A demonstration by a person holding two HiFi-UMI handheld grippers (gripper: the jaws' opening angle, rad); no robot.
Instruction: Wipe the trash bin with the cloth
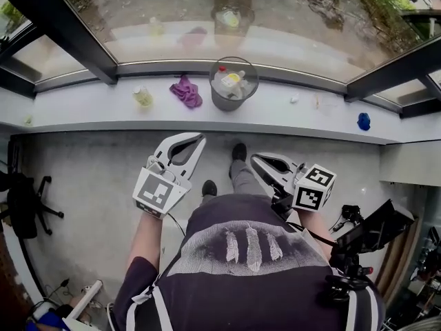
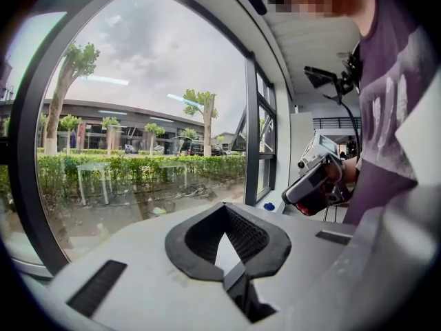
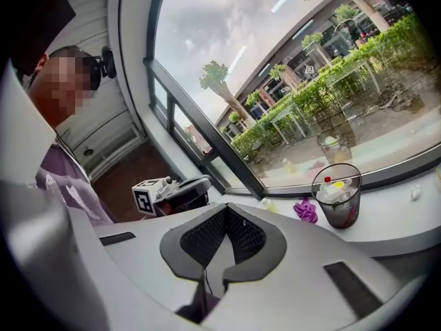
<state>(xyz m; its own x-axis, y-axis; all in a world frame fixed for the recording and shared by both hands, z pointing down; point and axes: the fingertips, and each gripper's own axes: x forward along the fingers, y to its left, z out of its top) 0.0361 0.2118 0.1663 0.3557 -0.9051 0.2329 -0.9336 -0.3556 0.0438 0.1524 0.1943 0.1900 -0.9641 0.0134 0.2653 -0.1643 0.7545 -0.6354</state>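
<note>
The trash bin (image 1: pixel 233 83), a dark see-through tub with bottles and rubbish inside, stands on the white window sill (image 1: pixel 83 109); it also shows in the right gripper view (image 3: pixel 337 196). A crumpled purple cloth (image 1: pixel 186 92) (image 3: pixel 305 209) lies on the sill just left of the bin. My left gripper (image 1: pixel 200 138) is held over the floor, well short of the sill, shut and empty. The right gripper (image 1: pixel 255 158) hangs beside it, also shut with nothing in it. Each gripper view shows the jaws closed together (image 2: pixel 231 278) (image 3: pixel 205 274).
A small yellowish bottle (image 1: pixel 142 96) stands left of the cloth. A blue object (image 1: pixel 364 121) and a small white scrap (image 1: pixel 294 98) lie further right on the sill. An office chair (image 1: pixel 24 202) is at the left, camera gear (image 1: pixel 365 236) at the right.
</note>
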